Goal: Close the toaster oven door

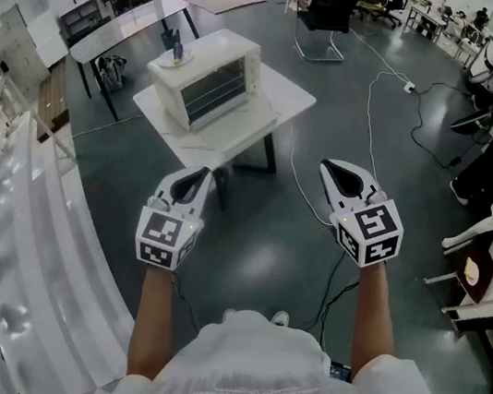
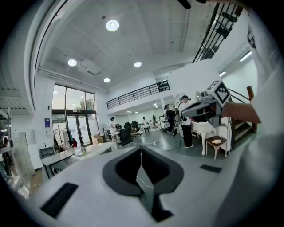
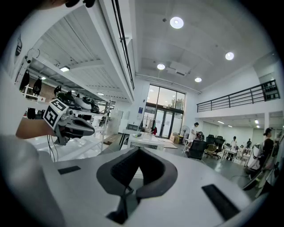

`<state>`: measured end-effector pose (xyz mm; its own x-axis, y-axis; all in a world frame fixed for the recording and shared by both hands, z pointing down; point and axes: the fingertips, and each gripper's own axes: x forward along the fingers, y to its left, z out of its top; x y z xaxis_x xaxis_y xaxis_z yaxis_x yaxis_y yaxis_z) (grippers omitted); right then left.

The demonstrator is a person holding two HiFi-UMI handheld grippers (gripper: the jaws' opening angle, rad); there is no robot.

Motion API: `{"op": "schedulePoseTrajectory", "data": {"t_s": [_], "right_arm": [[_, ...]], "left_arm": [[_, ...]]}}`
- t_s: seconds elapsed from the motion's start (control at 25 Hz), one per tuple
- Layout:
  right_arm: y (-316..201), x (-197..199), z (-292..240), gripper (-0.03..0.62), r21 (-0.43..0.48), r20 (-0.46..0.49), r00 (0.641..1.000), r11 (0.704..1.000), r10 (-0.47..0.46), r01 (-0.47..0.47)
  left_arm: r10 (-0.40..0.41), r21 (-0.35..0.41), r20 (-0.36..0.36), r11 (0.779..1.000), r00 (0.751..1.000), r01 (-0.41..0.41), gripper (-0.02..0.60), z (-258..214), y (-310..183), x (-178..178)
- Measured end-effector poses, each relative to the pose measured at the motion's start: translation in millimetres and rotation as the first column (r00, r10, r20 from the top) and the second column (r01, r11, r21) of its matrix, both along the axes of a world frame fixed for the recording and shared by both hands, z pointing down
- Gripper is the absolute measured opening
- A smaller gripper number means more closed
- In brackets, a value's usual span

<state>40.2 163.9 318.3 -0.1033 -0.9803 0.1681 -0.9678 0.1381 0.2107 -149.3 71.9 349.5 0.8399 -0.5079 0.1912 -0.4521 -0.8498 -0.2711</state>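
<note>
Standing well back from the toaster oven (image 1: 208, 82), with bare floor in between. Holding the left claw (image 1: 201, 177) and the right claw (image 1: 333, 170) out in front, well apart from each other, both clenched with nothing between the jaws. Looking at the oven's glass front (image 1: 212, 92), far and to the left, on a small white worktop (image 1: 287, 95), toward the worktop's far left side. Cannot tell from this range about the door, down or already up; possibly a pale flap lying just in front of the glass, but too small to swear to. Also on top of the oven, a dark bottle-like thing (image 1: 171, 41) on a dish.

Judging the task not begun: first to close in, then to lift or push the door shut.

What could go wrong:
- Tripping on or dragging the cables (image 1: 369, 118) strung over the floor right of the worktop, if walking in from that side.
- Shoving the oven back across the worktop, or off its far edge, by pushing too hard.
- Toppling the bottle-like thing by slamming the door.
- Slipping off the door's edge with narrow clenched claw tips and letting it drop back open.

Safer to come in from the near side and press slow and square.
</note>
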Motion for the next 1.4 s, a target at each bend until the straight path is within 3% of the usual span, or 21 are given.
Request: {"op": "schedulePoseTrajectory", "data": {"t_s": [0.2, 0.56, 0.84, 1.04, 1.08, 1.12, 1.2, 1.4], "right_arm": [[-1.8, -5.1, 0.0, 0.015, 0.004, 0.011, 1.0, 1.0, -0.011, 0.011], [-2.5, -3.3, -0.2, 0.015, 0.036, 0.114, 0.993, 0.999, -0.018, 0.014], [-4.6, -6.9, 12.0, 0.014, -0.008, 0.124, 0.992, 0.999, -0.034, 0.035], [-7.0, -6.3, 10.4, 0.017, 0.019, 0.098, 0.994, 0.999, -0.049, 0.048], [-6.7, -5.5, 11.0, 0.037, 0.021, 0.099, 0.994, 0.998, -0.054, 0.053], [-6.8, -4.8, 12.0, 0.106, 0.019, 0.099, 0.993, 0.998, -0.059, 0.058], [-8.0, -3.5, 14.4, 0.176, 0.008, 0.095, 0.993, 0.998, -0.068, 0.067], [-11.9, 3.4, 19.6, 0.202, -0.003, 0.094, 0.992, 0.996, -0.084, 0.085]], "left_arm": [[0.001, -0.001, 0.003, 1.0, 1.0, -0.001, 0.02, 2.4, 0.1, -2.8], [0.011, -0.014, 0.025, 1.0, 1.0, -0.011, 0.02, 11.3, 2.4, -2.3], [0.019, -0.024, 0.026, 1.0, 0.999, -0.018, 0.02, 16.1, 4.1, -1.3], [-0.026, -0.056, -0.022, 0.998, 0.999, 0.024, 0.02, 13.4, -2.5, -6.8], [-0.03, -0.06, -0.038, 0.998, 0.999, 0.028, 0.021, 12.7, -2.6, -7.3], [-0.034, -0.063, -0.052, 0.998, 0.998, 0.03, 0.045, 11.6, -2.8, -7.6], [-0.039, -0.067, -0.07, 0.997, 0.997, 0.034, 0.165, 9.5, -3.5, -7.2], [-0.039, -0.056, -0.064, 0.998, 0.997, 0.036, 0.173, 11.3, -3.3, 0.5]]}}
